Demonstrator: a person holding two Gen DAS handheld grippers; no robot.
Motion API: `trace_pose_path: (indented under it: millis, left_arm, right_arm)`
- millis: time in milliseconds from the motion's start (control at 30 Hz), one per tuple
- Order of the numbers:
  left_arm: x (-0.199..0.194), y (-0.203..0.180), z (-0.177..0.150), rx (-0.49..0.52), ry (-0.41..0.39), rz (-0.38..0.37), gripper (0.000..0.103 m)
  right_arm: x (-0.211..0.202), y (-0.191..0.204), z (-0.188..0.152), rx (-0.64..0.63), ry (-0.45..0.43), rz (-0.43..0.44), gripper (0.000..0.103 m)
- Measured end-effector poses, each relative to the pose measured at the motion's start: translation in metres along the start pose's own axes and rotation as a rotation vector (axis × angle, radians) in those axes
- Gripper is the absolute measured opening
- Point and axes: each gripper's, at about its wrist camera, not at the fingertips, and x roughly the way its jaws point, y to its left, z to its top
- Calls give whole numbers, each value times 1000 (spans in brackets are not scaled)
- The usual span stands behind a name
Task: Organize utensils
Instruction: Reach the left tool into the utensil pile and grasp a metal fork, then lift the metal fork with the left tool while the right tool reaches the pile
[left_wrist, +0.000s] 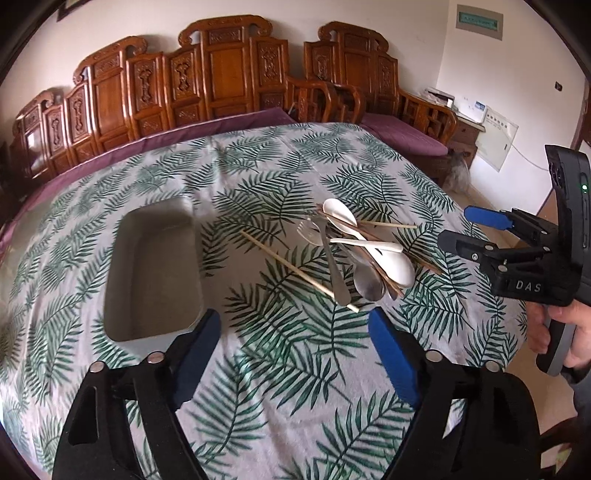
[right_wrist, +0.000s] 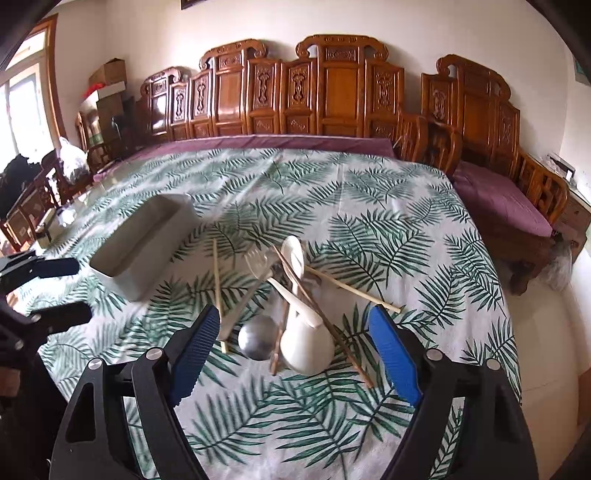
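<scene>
White spoon (right_wrist: 304, 347) seemingly between right gripper (right_wrist: 295, 341) fingers

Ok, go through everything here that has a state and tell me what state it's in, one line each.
Grey tray: empty, upright on the tablecloth.
Utensil pile: jumbled and crossed, beside the tray, nothing sorted yet.
Left gripper: open, holding nothing.
Right gripper: open, holding nothing, pile ahead of its fingers.
</scene>
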Motion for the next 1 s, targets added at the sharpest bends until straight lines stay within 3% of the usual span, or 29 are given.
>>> trace_pose_path:
  millis: [200, 333, 500, 667, 833, 1000]
  left_arm:
    - [50, -14, 22, 24, 39, -39, 63]
    - [82, -20, 32, 33, 69, -82, 47]
    - [119, -25, 42, 34, 100, -109, 38]
    - [145, -24, 50, 9, 138, -135, 32]
    - [172, -15, 60, -34, 181, -145, 19]
    - [179, -11, 64, -58, 190, -187, 12]
  right_arm:
    - [19, -13, 1, -12, 18, -12, 83]
    - [27, -25, -3, 12, 39, -19, 83]
    - [30, -35, -5, 41, 50, -22, 83]
    - [33, -34, -7, 35, 57, -19, 83]
    - [35, -34, -8, 36, 61, -18, 83]
    - [37, -36, -10, 43, 71, -20, 83]
